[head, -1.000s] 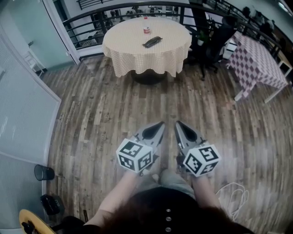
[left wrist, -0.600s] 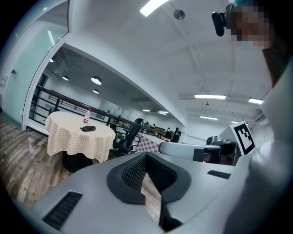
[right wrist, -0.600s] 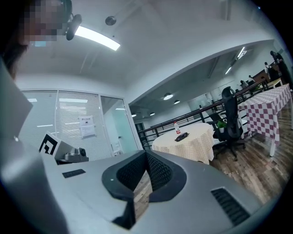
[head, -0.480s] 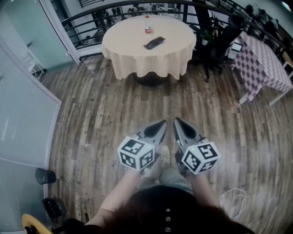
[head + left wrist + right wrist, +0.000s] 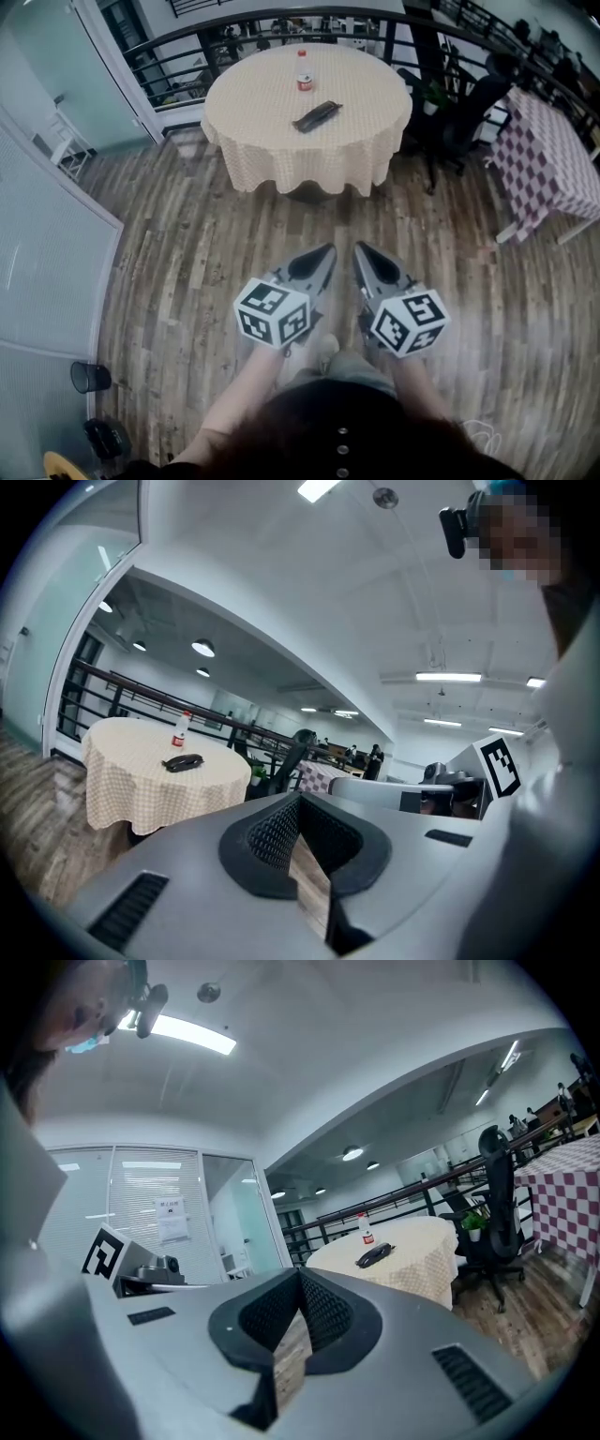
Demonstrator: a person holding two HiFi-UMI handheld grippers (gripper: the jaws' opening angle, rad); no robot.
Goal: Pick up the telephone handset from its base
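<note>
Grey L gripper, R gripper — level, closed

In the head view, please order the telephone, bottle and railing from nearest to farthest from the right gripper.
1. Telephone, on the table, towards its near side.
2. Bottle, farther back on the table.
3. Railing, beyond the table.

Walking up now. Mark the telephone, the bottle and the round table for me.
telephone point(image 5: 317, 115), head view, middle of its dark body.
bottle point(image 5: 304, 82), head view, its red label.
round table point(image 5: 253, 103), head view, bare checked cloth left of the telephone.
</note>
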